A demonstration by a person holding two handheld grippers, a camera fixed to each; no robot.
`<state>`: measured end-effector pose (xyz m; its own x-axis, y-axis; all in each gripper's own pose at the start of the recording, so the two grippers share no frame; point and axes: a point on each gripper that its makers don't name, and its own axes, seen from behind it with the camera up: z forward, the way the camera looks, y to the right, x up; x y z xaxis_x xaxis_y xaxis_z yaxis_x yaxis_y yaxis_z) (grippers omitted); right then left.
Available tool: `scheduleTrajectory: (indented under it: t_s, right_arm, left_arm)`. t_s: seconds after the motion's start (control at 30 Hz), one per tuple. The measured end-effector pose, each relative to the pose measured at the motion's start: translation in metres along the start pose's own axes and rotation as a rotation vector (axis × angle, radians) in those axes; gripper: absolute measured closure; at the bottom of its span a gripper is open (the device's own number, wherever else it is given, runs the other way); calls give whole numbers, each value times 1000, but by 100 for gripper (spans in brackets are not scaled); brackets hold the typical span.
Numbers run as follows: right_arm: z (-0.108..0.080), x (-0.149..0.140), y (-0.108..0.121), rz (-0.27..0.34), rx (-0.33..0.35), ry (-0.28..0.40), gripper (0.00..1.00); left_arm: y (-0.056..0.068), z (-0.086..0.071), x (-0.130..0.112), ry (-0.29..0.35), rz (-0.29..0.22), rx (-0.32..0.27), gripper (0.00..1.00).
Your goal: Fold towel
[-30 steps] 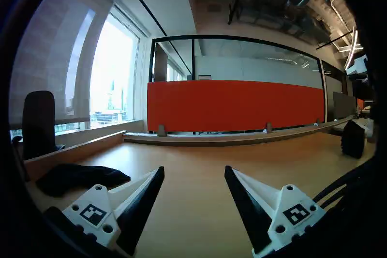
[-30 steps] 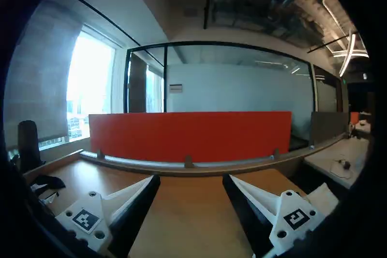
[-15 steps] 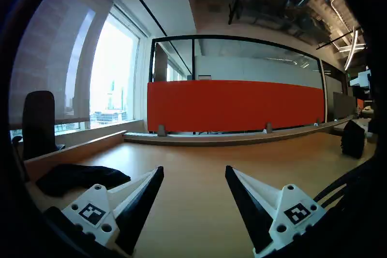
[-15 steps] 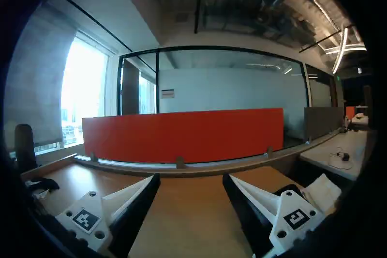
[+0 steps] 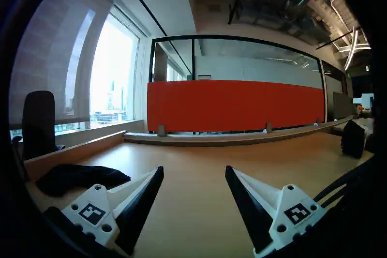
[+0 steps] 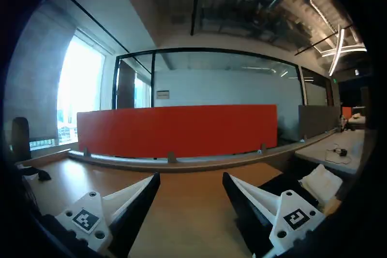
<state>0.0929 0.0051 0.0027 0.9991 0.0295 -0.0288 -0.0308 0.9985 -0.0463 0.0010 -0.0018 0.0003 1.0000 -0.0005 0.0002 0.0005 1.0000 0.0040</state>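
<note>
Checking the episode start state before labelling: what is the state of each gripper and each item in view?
left gripper: open, nothing between the fingers, low over the desk.
right gripper: open, empty.
dark cloth: crumpled heap on the desk, unfolded, apart from the left gripper.
white item: lies off to one side of the right gripper; cannot tell if it is cloth or paper.
ceiling light: on.
</note>
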Motion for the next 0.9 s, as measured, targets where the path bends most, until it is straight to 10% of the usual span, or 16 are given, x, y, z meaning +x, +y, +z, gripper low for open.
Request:
scheduleTrajectory:
  t_s: [0.9]
  right_arm:
    - [1, -71, 6, -38, 8, -32, 0]
  left_arm:
    - [1, 0, 0, 0, 0, 0, 6]
